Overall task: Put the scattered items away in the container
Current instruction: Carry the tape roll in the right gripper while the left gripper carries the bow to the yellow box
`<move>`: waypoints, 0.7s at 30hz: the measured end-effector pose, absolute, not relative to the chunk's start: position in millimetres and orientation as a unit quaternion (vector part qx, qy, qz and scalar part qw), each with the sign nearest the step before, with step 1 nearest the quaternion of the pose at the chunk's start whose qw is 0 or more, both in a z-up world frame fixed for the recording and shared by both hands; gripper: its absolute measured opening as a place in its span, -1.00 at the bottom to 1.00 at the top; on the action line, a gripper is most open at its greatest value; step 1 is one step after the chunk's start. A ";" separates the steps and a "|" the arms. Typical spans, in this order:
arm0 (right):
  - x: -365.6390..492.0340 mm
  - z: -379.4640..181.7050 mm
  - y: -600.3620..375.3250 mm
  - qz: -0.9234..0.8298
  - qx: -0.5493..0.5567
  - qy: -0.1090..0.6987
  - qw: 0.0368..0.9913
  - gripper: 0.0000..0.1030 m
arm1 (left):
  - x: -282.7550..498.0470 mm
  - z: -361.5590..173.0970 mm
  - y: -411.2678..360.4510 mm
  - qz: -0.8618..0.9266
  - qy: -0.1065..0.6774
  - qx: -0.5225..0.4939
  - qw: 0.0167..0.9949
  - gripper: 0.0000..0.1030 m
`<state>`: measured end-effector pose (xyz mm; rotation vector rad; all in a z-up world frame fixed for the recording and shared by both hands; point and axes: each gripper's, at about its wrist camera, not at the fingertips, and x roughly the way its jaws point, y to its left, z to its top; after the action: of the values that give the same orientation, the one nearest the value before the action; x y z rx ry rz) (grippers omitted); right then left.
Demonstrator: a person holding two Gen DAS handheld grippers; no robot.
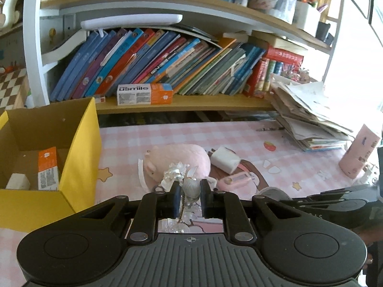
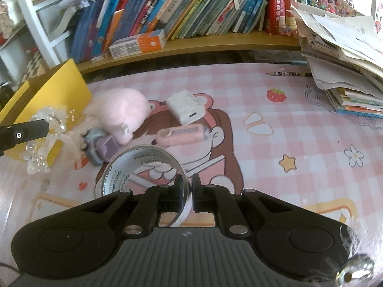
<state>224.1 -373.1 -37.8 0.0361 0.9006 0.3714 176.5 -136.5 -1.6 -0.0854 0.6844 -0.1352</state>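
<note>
The left gripper (image 1: 190, 191) is clenched on a sparkly hair ornament (image 1: 178, 175) made of clear beads, pearls and a little shell. The ornament hangs between its two black fingers, up off the worktop (image 1: 299, 174). In the right wrist view the same ornament (image 2: 45, 141) shows at the left edge, dangling from the left gripper's finger in front of the yellow box (image 2: 50, 88).

The right gripper (image 2: 189, 186) is clenched on the rim of a roll of clear tape (image 2: 141, 167). One finger is inside the ring and one is outside. The roll is tilted, with its far side near the worktop.

The yellow cardboard box (image 1: 81, 143) stands open on the left side of the worktop. Inside it lie an orange and white toothpaste carton (image 1: 47, 167) and a small white thing (image 1: 18, 181).

Other things are scattered on the pink checked mat in the middle. There is a fluffy pink plush toy (image 2: 122, 110), a white charger block (image 2: 186, 106) just beside it, a small pink case (image 2: 182, 134) and a little purple and blue toy (image 2: 98, 148) touching the plush. A pencil (image 2: 287, 73) lies far back by a tall, messy stack of papers and books (image 2: 344, 55). A pink cup (image 1: 359, 153) stands on the right.

Behind the worktop is a shelf (image 1: 191, 102) full of leaning books, with another toothpaste carton (image 1: 144, 93) lying in front of them.
</note>
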 end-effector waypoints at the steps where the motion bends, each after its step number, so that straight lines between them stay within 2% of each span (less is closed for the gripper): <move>1: 220.3 -36.5 -372.5 0.181 0.017 0.432 0.883 -0.87 | 172.3 -0.6 -136.9 -0.067 0.334 -0.040 0.939 -0.71; 21: 181.0 -24.0 -354.2 0.211 -0.003 0.423 0.881 -0.87 | 116.9 2.7 -141.3 -0.088 0.339 -0.028 0.936 -0.71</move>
<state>181.0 -354.2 -24.0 -0.0069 0.8820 0.4398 116.9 -141.3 2.7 -0.0562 0.6937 -0.1806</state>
